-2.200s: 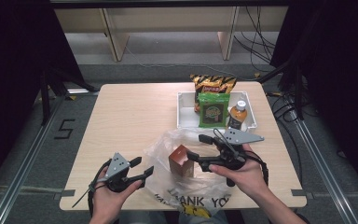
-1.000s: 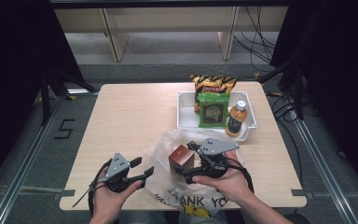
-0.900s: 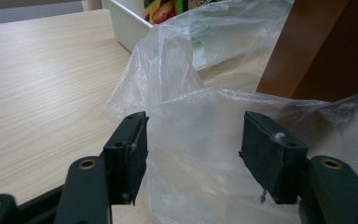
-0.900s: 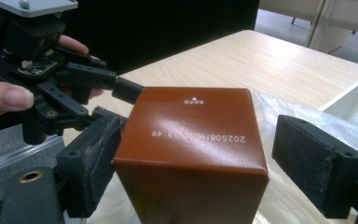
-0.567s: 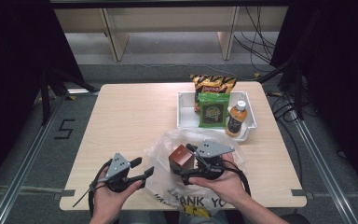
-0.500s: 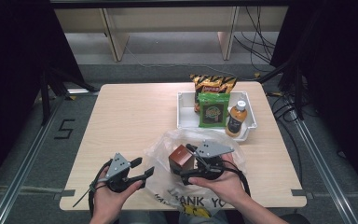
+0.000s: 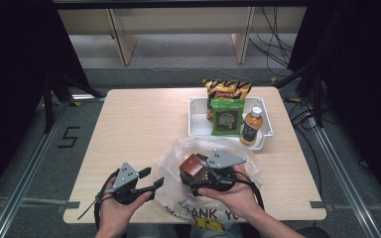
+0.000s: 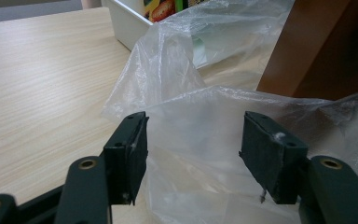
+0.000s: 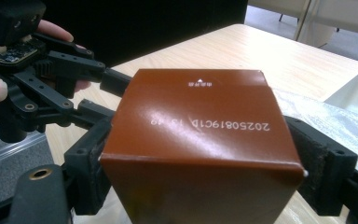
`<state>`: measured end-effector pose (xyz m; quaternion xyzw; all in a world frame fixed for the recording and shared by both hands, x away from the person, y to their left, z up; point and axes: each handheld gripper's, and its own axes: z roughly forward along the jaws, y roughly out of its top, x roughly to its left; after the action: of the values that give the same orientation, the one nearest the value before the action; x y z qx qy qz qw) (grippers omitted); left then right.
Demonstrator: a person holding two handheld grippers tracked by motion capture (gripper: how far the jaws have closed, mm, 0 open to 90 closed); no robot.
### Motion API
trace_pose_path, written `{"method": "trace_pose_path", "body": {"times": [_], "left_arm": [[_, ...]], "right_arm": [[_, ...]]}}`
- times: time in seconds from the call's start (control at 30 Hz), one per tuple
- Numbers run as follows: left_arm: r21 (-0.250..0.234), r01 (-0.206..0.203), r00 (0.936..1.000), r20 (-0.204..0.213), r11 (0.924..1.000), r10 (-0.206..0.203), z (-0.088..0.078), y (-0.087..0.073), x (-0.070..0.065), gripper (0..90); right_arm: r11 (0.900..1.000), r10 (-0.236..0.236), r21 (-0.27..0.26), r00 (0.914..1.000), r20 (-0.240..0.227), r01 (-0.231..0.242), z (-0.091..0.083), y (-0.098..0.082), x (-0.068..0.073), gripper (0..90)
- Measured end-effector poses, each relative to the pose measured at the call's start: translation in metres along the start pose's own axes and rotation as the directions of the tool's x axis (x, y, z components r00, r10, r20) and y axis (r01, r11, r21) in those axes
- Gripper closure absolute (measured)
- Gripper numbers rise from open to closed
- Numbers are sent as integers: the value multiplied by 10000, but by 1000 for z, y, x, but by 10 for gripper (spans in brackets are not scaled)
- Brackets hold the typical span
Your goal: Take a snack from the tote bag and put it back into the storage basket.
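Right tool (image 7: pixel 198 174) clamped on brown box (image 7: pixel 192 167), held over plastic bag (image 7: pixel 178 198); left tool (image 7: pixel 155 184) open at bag's edge.

The box (image 9: pixel 200 140) in my right gripper (image 7: pixel 198 179) is a glossy reddish brown with tiny white print. The bag (image 7: pixel 178 158) is clear plastic with black lettering, lower middle of frame. Worktop (image 7: pixel 144 124) is pale wood grain. Upper right, the white tray (image 7: pixel 194 119) has an orange-and-black snack pack (image 7: pixel 225 90), a green one (image 7: pixel 226 117), and an orange bottle (image 7: pixel 251 128).
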<state>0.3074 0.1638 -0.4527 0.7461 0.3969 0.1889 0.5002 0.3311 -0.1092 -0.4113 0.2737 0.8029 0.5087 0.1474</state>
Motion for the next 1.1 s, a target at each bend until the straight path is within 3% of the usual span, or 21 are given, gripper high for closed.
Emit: {"method": "trace_pose_path", "body": {"times": [0.23, 0.3, 0.37, 0.4, 0.47, 0.57, 0.77, 0.87, 0.97, 1.0, 1.03, 1.1], "left_arm": [[25, -7, 10000, -5, 10000, 7, 0, 0, 1, 405], [-6, 1, 10000, 11, 10000, -1, 0, 0, 1, 405], [-12, 0, 10000, 21, 10000, 0, 0, -1, 1, 405], [-14, -1, 10000, 19, 10000, 1, 0, -1, 1, 405], [-9, -5, 10000, 18, 10000, 5, 0, -1, 1, 405], [-7, -7, 10000, 14, 10000, 7, 0, 0, 1, 405], [-20, -42, 10000, 12, 10000, 42, 0, 0, 2, 405], [22, -41, 10000, -31, 10000, 41, -1, 0, 2, 406], [-73, 7, 10000, 22, 10000, -7, 1, 0, 2, 405], [-66, 31, 10000, 10, 10000, -31, 1, 0, 1, 405], [-67, 57, 10000, 7, 10000, -57, 1, -1, 1, 405], [-30, 28, 10000, -25, 10000, -28, 0, 0, 1, 405]], "right_arm": [[9997, -201, -129, 9996, 173, 203, 3, -1, -1, 241], [9999, 170, 23, 9998, 139, -170, 1, -2, 2, 269], [9999, 134, 7, 9996, 259, -134, 1, -3, 0, 294], [9998, -64, -173, 10000, -71, 63, 2, -3, -1, 318], [9998, 78, -177, 9998, 159, -75, 1, -3, 0, 346], [9993, -212, -296, 9995, 222, 218, 0, -3, -2, 360], [9997, 42, -220, 9999, 121, -40, -1, -3, -2, 373], [9986, -343, -385, 9991, 257, 352, -2, -2, -5, 375], [9997, 71, -237, 10000, 56, -70, -4, -1, -5, 376], [9997, -143, -204, 9999, 78, 144, -6, -1, -7, 376], [9990, 358, -251, 9994, -4, -358, -5, -1, -5, 377], [9996, 123, -269, 9998, 130, -119, -7, -1, -7, 377]]}}
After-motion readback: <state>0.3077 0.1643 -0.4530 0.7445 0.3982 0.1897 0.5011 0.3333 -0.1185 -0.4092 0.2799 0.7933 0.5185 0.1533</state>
